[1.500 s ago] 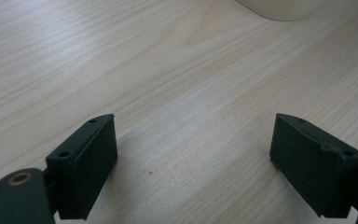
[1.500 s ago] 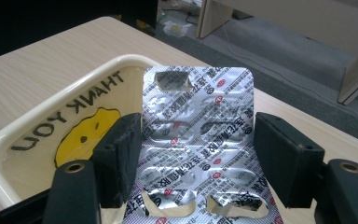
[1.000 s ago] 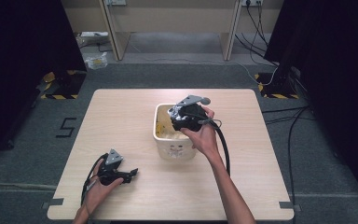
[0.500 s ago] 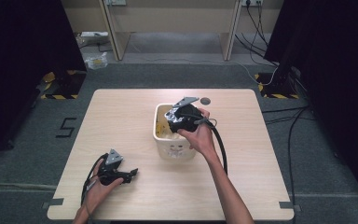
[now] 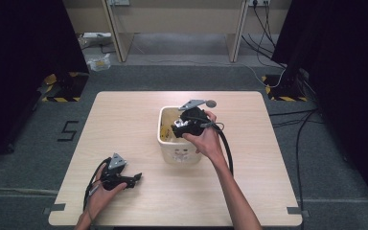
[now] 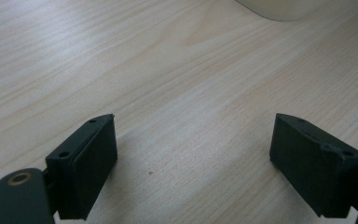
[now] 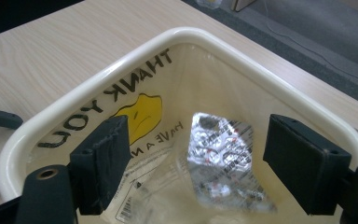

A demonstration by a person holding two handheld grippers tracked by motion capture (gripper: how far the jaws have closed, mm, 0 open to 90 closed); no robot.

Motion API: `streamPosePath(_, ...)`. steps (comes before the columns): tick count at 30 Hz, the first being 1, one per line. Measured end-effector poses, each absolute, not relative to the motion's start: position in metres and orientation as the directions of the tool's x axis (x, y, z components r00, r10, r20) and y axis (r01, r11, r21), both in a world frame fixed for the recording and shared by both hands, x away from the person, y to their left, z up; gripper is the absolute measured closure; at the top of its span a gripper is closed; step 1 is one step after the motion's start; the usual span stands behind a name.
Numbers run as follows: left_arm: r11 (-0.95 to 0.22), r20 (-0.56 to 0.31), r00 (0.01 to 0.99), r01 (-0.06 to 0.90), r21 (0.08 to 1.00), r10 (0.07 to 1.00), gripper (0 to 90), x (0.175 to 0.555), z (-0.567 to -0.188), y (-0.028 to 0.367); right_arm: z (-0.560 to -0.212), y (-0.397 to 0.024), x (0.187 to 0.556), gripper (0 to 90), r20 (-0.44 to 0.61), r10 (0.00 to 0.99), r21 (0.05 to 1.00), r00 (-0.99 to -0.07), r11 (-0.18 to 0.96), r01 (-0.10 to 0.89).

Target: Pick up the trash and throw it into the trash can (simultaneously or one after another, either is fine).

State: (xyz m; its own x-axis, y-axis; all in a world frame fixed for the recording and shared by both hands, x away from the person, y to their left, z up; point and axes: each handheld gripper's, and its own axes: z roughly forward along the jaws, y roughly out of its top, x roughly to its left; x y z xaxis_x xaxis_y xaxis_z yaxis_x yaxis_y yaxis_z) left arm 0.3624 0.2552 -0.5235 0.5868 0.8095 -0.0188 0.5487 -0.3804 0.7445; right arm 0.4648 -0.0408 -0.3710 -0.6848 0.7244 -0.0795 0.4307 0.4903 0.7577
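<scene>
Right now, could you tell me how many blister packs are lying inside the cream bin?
1 that I can see: a silver blister pack lies in the plastic-lined cream bin, below the open right gripper. The liner's folds may hide others.

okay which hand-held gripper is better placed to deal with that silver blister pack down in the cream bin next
The right hand-held gripper: it hangs over the cream bin, jaws open, the silver blister pack lying below between them. The left hand-held gripper sits low near the table's front edge, apart from the bin.
</scene>
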Motion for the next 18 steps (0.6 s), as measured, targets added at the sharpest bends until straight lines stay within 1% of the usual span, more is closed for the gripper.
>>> streamPosePath(11,-0.379,-0.019,0.586,0.548,0.745,0.810,14.1,0.362,-0.524,0.255,-0.354,-0.072,0.457,23.8,-0.072,0.761,0.797,-0.645,0.432,0.421)
streamPosePath(18,-0.379,-0.019,0.586,0.548,0.746,0.810,14.1,0.362,-0.524,0.255,-0.351,-0.098,0.452,23.8,-0.062,0.787,0.814,-0.614,0.397,0.425)
